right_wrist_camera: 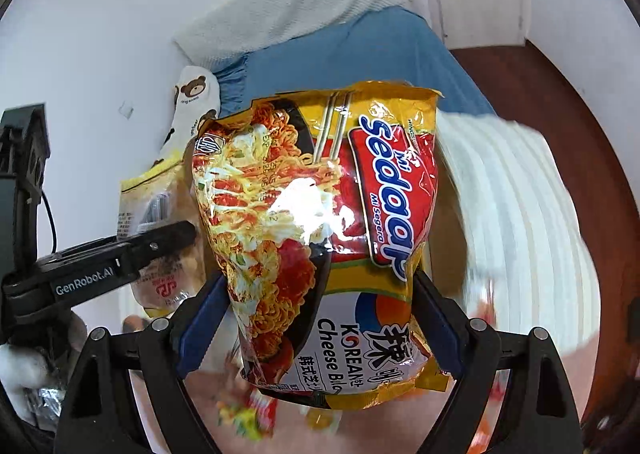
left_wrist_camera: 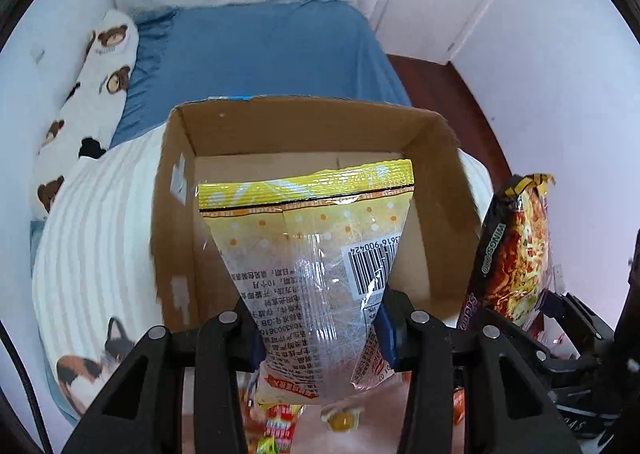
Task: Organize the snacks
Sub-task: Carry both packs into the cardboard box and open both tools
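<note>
The left tool (left_wrist_camera: 320, 338) was clamped on the lower part of a yellow-topped clear packet (left_wrist_camera: 316, 254), whose long axis ran straight out along the fingers, its sealed yellow edge pointing away. Beyond that edge, directly ahead and below, the open cardboard box (left_wrist_camera: 452, 190) stood on the bed (left_wrist_camera: 260, 46), its floor bare where visible. The packet hung over the box's mouth, so the left side looked nearer to a drop. The right tool (right_wrist_camera: 316, 318) gripped a noodle packet (right_wrist_camera: 320, 214) across its width, jaws wide around it, also lengthwise along the fingers. In the left wrist view that packet was off the box's right wall, outside it, so it probably needed shifting sideways first.
</note>
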Action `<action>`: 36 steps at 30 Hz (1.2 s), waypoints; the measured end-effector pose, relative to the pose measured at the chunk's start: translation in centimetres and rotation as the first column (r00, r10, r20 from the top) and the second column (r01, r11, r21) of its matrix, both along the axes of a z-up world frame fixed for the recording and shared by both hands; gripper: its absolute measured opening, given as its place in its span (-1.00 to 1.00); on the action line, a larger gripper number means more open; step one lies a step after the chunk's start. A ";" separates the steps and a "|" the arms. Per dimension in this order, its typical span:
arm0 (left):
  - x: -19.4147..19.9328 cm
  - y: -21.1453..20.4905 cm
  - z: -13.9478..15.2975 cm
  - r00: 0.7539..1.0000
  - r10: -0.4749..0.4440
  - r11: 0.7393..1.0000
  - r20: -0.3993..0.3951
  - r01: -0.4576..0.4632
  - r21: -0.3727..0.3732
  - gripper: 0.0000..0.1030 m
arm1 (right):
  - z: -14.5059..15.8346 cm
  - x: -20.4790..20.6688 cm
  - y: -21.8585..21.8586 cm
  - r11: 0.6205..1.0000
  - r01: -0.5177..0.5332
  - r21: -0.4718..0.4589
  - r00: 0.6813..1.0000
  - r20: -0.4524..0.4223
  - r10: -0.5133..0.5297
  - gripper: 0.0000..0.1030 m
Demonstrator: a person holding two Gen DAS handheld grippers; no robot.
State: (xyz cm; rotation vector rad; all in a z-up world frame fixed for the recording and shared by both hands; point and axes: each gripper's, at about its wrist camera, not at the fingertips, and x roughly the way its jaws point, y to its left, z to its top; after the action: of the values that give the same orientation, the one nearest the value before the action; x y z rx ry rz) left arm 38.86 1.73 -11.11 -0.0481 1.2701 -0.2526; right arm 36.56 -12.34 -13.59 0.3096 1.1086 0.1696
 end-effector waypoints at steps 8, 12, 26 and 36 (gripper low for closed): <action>8.1 -0.3 -5.8 0.993 0.034 0.999 -0.112 -0.032 0.020 -0.23 | -5.9 10.7 -0.3 0.996 -0.073 -0.043 0.994 -0.087 0.069 0.76; 10.0 -0.7 -7.8 0.990 0.024 0.999 -0.138 -0.019 0.037 -0.23 | -9.0 13.5 -1.1 0.996 -0.086 -0.033 0.985 -0.150 0.080 0.76; 11.3 -0.9 -8.9 0.991 0.018 0.999 -0.135 -0.013 0.042 0.80 | -12.9 16.4 -1.5 0.995 -0.097 -0.026 0.975 -0.206 0.090 0.91; 6.3 -0.3 -4.4 0.998 0.050 0.999 -0.028 -0.050 0.006 0.81 | -8.2 11.4 -0.8 0.993 -0.084 -0.078 0.987 -0.142 0.073 0.91</action>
State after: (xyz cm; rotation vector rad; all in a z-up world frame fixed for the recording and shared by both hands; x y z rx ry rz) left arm 45.16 1.40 -15.54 -0.0791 1.2957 -0.2056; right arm 47.99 -13.11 -21.81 0.2048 1.2630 0.1730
